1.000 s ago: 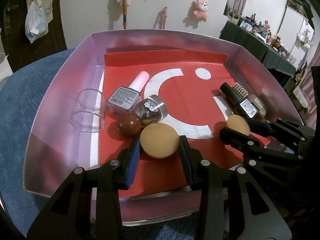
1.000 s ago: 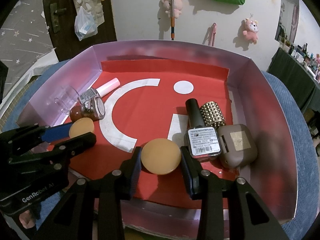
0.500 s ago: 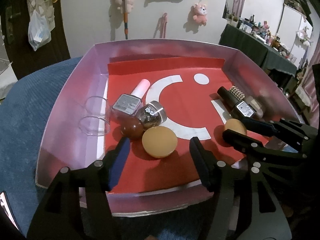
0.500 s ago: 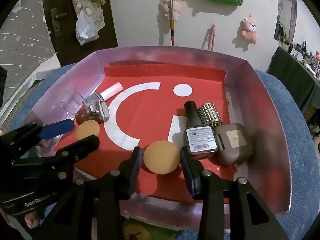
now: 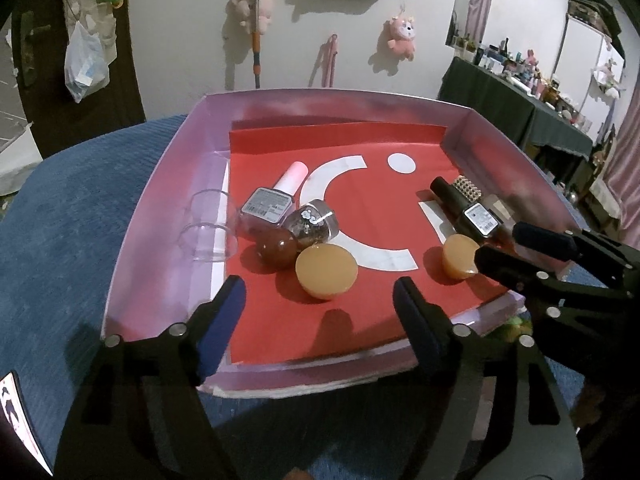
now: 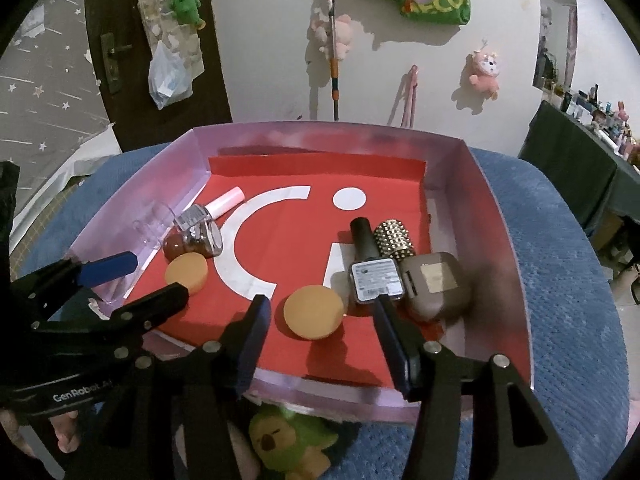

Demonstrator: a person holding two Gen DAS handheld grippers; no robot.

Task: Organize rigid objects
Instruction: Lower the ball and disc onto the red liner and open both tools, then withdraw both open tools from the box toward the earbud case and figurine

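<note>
Blue cushion holds pink tray [image 5: 160, 216]; both tools opening, empty; left tool [image 5: 316, 300] could knock tan round puck [image 5: 326, 270] into bottles.

Blue ribbed fabric cushion [image 6: 560, 280] under my tools carries a shallow pink-walled cardboard tray [image 6: 500, 216] lined red. Green plush toy [image 6: 280, 444] sits at the tray's near edge on the cushion.

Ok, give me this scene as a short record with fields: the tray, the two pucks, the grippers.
tray: pink tray with red liner, on blue cushion
left puck: on the liner, beside brown ball
right puck: on the liner, near dark bottle
left gripper: jaws opening, clear of its puck
right gripper: jaws opening, clear of its puck
</note>
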